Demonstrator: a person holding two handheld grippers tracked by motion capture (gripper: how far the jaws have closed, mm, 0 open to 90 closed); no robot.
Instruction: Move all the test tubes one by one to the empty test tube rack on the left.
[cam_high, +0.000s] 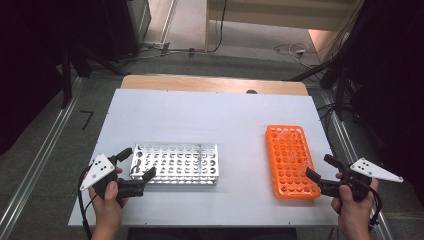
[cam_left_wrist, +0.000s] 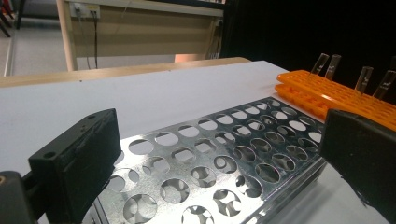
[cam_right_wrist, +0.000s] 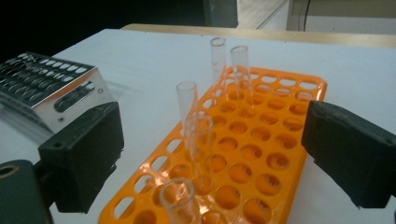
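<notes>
High view: the left tool (cam_high: 136, 163) gapes empty at the metal rack (cam_high: 175, 164), while right of that rack the right tool (cam_high: 320, 167), wide and empty, faces the orange rack (cam_high: 291, 160), probably to lift its glass tubes (cam_right_wrist: 200, 135).

My white desk (cam_high: 200, 115) carries a metal rack (cam_high: 175, 164) at left and an orange rack (cam_high: 291, 161) at right, well apart.

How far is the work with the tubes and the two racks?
Done: nothing, it seems; the metal rack holds no tubes. In hand: nothing; left claw and right claw are open, each beside a rack. Left: the clear tubes stand in the orange rack.
</notes>
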